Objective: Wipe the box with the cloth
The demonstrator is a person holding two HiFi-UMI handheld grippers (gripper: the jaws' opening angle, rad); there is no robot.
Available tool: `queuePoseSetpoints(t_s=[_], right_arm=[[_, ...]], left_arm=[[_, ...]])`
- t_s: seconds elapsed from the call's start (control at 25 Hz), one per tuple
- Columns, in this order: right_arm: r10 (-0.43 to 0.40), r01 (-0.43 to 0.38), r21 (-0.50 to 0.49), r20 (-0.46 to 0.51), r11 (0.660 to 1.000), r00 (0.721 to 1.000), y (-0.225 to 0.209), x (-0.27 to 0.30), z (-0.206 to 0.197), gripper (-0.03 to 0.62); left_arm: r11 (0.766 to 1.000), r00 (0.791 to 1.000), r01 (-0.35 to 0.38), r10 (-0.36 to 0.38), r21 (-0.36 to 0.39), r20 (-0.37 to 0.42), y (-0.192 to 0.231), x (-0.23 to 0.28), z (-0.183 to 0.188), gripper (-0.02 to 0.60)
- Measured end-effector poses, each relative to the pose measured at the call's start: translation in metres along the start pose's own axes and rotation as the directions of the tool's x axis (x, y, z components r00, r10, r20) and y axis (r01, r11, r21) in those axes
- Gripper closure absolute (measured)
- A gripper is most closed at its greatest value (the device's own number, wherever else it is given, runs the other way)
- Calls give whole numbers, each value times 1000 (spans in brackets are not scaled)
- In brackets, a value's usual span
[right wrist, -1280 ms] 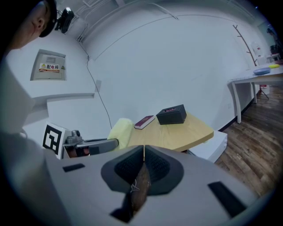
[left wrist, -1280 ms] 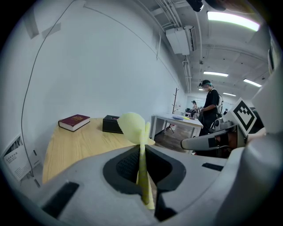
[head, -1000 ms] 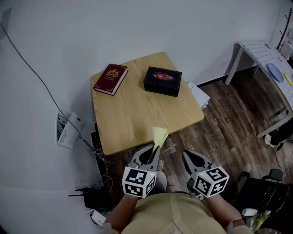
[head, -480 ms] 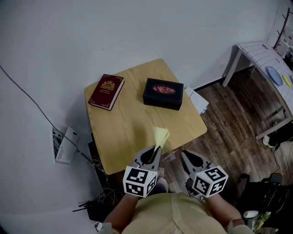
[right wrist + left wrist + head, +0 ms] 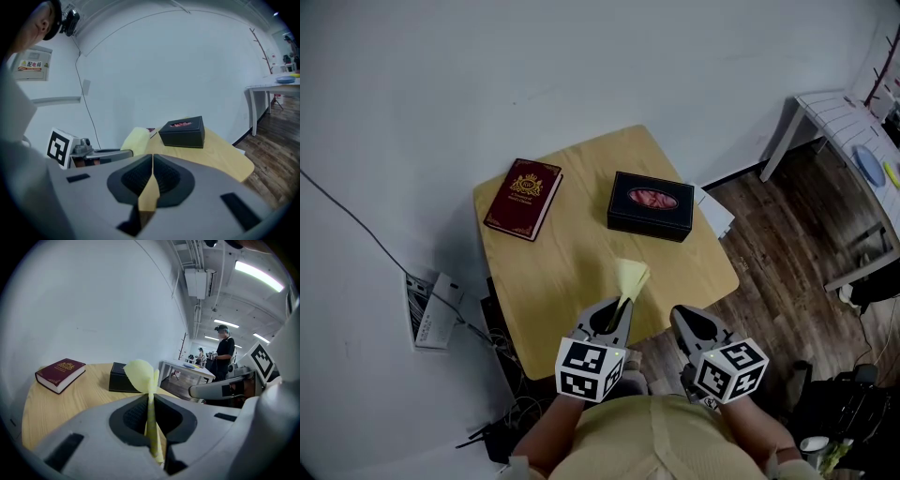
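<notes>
Saw the box (image 5: 651,206) as low, black and oblong, with a reddish oval on its lid — far right on the wooden table (image 5: 572,272), right of a maroon book (image 5: 523,199). Held the pale yellow cloth (image 5: 630,278) pinched upright in the left gripper (image 5: 619,307); kept the right gripper (image 5: 686,319) closed, empty. Stood nearer the table than a second ago — with the cloth now past its near edge.

The head view looks steeply down on the wooden table (image 5: 581,272) from high above its near edge. Each gripper view sits low just before that edge, facing across the table toward the white wall (image 5: 93,301). All three share the table's top and the black box (image 5: 652,204).
</notes>
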State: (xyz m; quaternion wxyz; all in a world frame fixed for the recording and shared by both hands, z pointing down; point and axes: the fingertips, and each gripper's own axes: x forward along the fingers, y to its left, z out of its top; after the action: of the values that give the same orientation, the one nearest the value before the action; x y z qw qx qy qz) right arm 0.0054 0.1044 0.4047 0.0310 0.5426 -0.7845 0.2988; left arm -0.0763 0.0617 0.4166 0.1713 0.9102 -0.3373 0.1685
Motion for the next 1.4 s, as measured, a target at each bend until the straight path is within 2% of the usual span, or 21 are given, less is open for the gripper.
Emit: queuePoseSetpoints(t_s=[0.28, 0.44, 0.64, 0.88, 1.4], right_arm=[[-21, 21, -18, 1, 1000, 1000, 3, 22, 11, 563], [-38, 38, -17, 10, 999, 999, -1, 28, 18, 563], [-14, 14, -16, 25, 1000, 1000, -4, 37, 30, 563], [13, -13, -18, 29, 1000, 999, -20, 51, 46, 562], [54, -54, -42, 4, 998, 999, -81, 67, 86, 563]], left_arm=[[999, 1000, 26, -25, 32, -14, 19, 9, 8, 552], [999, 999, 33, -32, 19, -8, 24, 12, 11, 552], [1000, 1000, 19, -19, 17, 4, 28, 18, 20, 552], [999, 998, -44, 44, 9, 34, 42, 30, 35, 552], [989, 988, -149, 149, -4, 34, 60, 91, 71, 552]])
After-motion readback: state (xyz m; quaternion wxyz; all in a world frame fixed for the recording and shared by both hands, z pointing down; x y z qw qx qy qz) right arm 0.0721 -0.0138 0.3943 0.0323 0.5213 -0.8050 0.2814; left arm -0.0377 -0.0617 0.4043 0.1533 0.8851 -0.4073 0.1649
